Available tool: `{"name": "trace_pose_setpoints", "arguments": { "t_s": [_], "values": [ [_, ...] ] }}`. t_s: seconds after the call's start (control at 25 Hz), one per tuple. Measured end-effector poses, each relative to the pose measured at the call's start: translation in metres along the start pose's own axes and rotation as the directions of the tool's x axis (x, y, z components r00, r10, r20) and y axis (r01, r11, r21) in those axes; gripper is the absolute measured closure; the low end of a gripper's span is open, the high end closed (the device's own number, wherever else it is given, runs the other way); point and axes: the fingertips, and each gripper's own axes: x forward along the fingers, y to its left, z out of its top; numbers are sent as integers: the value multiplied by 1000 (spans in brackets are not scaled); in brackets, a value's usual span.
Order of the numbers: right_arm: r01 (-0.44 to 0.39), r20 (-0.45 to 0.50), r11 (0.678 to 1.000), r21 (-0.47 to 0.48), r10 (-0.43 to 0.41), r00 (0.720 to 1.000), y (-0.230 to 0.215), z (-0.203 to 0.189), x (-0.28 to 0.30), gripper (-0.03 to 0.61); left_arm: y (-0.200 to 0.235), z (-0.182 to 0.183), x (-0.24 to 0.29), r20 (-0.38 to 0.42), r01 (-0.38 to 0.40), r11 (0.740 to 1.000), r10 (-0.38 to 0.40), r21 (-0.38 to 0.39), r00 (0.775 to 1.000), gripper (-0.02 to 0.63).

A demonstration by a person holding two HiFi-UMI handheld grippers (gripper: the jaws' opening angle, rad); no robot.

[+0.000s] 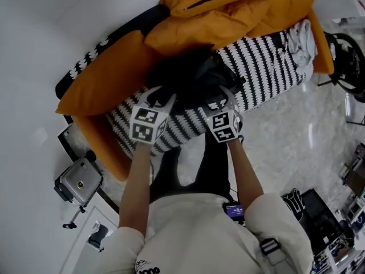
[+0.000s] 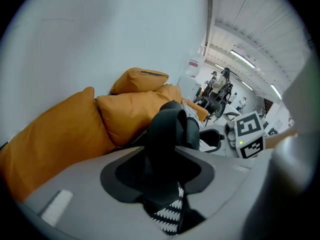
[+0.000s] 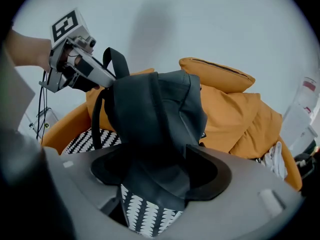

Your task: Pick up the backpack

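Note:
A black backpack (image 1: 191, 76) stands on the sofa's black-and-white seat cover (image 1: 268, 67), in front of orange cushions (image 1: 217, 16). My left gripper (image 1: 161, 97) reaches its near left side and my right gripper (image 1: 226, 97) its near right side. In the left gripper view, a padded black part of the backpack (image 2: 170, 134) rises out of the gap of the open left gripper (image 2: 162, 184). In the right gripper view, the bag's body (image 3: 155, 119) fills the wide gap of the open right gripper (image 3: 160, 179). A shoulder strap (image 3: 111, 59) loops up beside the left gripper's fingers (image 3: 97, 76).
A white cloth (image 1: 299, 39) lies at the sofa's right end. On the floor are a grey metal case (image 1: 80, 181) at the left and a black bag (image 1: 319, 216) at the lower right. A chair base (image 1: 348, 56) stands at the far right. Several people stand far off (image 2: 220, 84).

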Motion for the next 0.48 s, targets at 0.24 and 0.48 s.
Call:
{"name": "trace_pose_setpoints", "arguments": {
  "t_s": [0.24, 0.48],
  "values": [
    [24, -11, 999, 31, -24, 1000, -2, 2, -3, 293, -4, 2, 2, 16, 3, 1000, -3, -14, 1000, 498],
    [17, -7, 995, 101, -16, 1000, 3, 5, -19, 379, -10, 2, 0, 32, 16, 999, -14, -39, 999, 537]
  ]
}}
